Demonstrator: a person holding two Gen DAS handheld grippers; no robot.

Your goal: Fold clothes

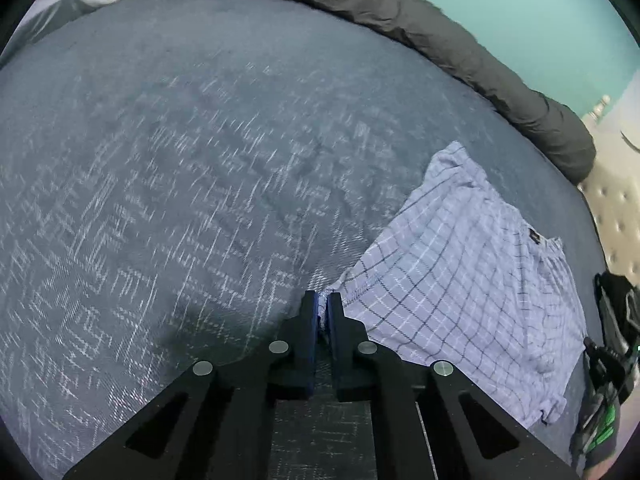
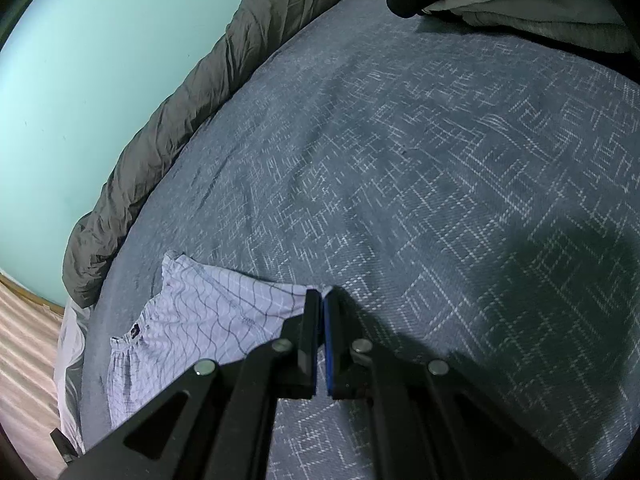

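While both tools pinched hem corners of checked shorts (image 1: 472, 276) lying on patterned bedspread (image 1: 180, 184), left gripper (image 1: 322, 300) and right gripper (image 2: 322, 296) held only slivers of cloth. Risk: uneven pull could slip corner free, skewing fold.
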